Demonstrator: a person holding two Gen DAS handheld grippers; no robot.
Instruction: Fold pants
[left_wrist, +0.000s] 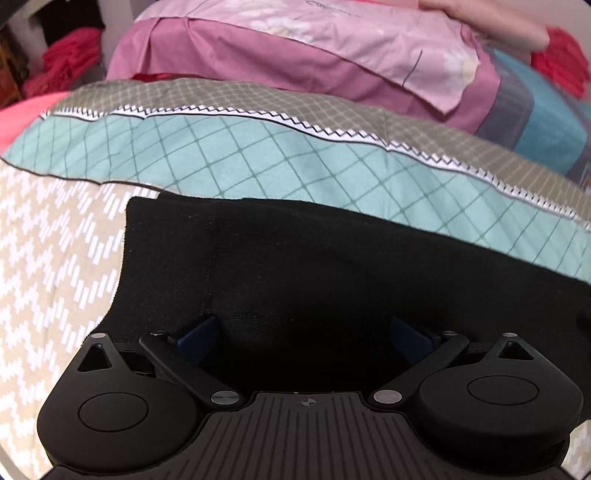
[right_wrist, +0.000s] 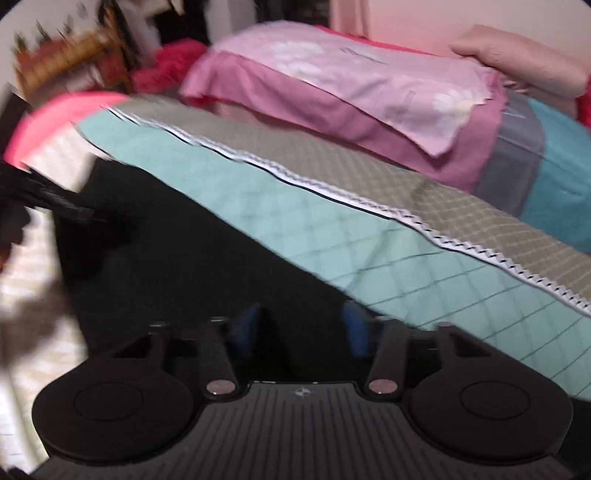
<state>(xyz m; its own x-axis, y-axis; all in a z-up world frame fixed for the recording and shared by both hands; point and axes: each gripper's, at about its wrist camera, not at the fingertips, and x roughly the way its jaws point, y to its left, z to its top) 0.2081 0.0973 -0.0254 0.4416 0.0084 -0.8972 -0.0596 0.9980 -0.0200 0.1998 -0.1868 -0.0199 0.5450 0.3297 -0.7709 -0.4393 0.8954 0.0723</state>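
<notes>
Black pants lie flat on the patterned bedspread, folded with a straight far edge and a square left corner. My left gripper is open, its blue pads spread wide just above the near part of the pants. In the right wrist view the pants fill the lower left. My right gripper is open over their right part, with a clear gap between the blue pads. The left gripper shows blurred at the far left of that view.
A teal quilted band with a zigzag trim crosses the bed behind the pants. A pink pillow and a blue and grey pillow lie beyond it. The beige and white bedspread lies left of the pants.
</notes>
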